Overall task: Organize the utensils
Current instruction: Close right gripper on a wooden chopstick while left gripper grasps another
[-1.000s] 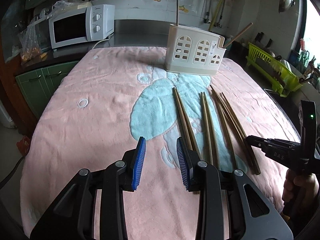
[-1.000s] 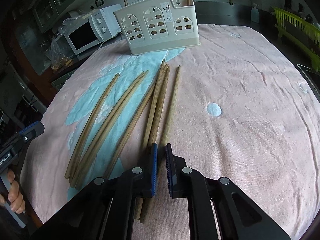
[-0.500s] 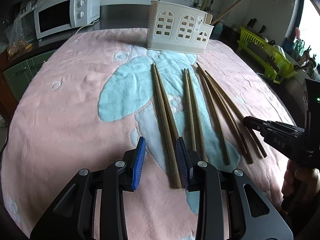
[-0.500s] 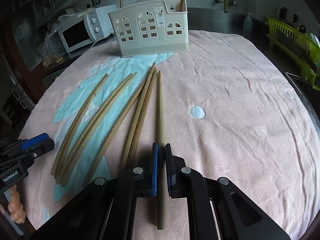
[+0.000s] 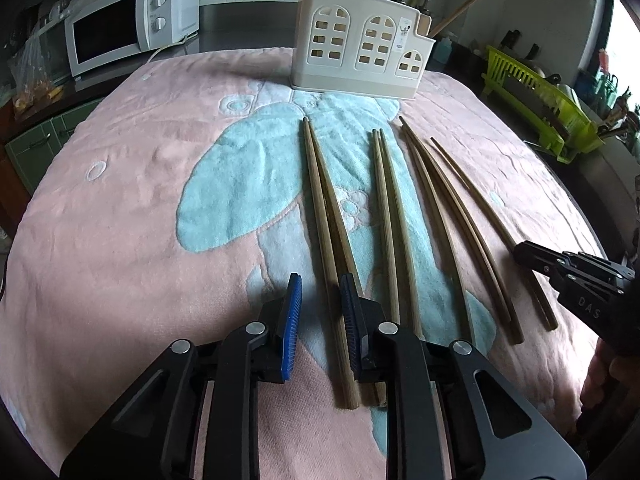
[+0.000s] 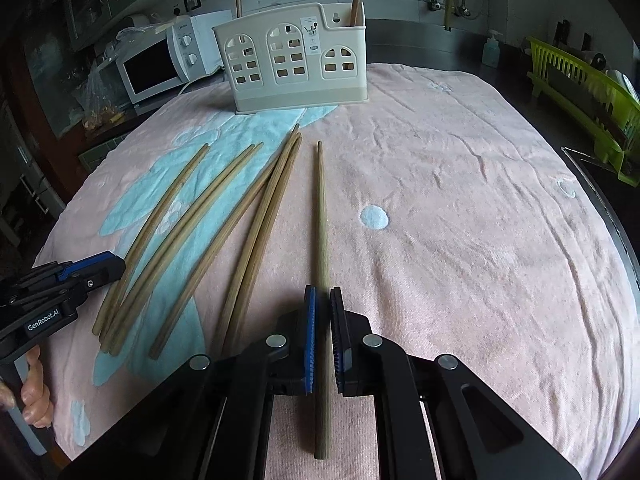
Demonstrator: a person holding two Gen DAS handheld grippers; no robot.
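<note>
Through my left wrist camera, long wooden chopsticks [image 5: 384, 220] lie on the pink and blue towel [image 5: 132, 220], running lengthwise away from me toward the cream utensil holder [image 5: 362, 60], which stands upright at the towel's far end. They look tapered, plain and light brown, fanned in loose pairs. The leftmost pair [image 5: 326, 240] runs between my left gripper [image 5: 320, 320] fingers; the blue pads [image 5: 294, 320] stand well apart, one on each side of the nearer stick, and grip nothing. Wide bare towel lies to the left, a white microwave [image 5: 128, 28] sits beyond its far left corner, and a green dish rack [image 5: 540, 96] sits off the right edge. My right gripper [image 5: 560, 268] comes in low from the right, over the butt end of the outermost stick.

Through my right wrist camera, a single chopstick [image 6: 322, 260] lies straight ahead, apart from the others, tip pointing at the holder [image 6: 296, 64]. My right gripper [image 6: 323, 336] fingers are nearly together with the stick running through the narrow gap; I cannot tell whether the pads actually press it. The butt end sticks out behind my pads. Open towel [image 6: 460, 220] spreads to the right. My left gripper [image 6: 68, 280] enters at the left edge, my hand [image 6: 32, 396] wrapped around its handle.
</note>
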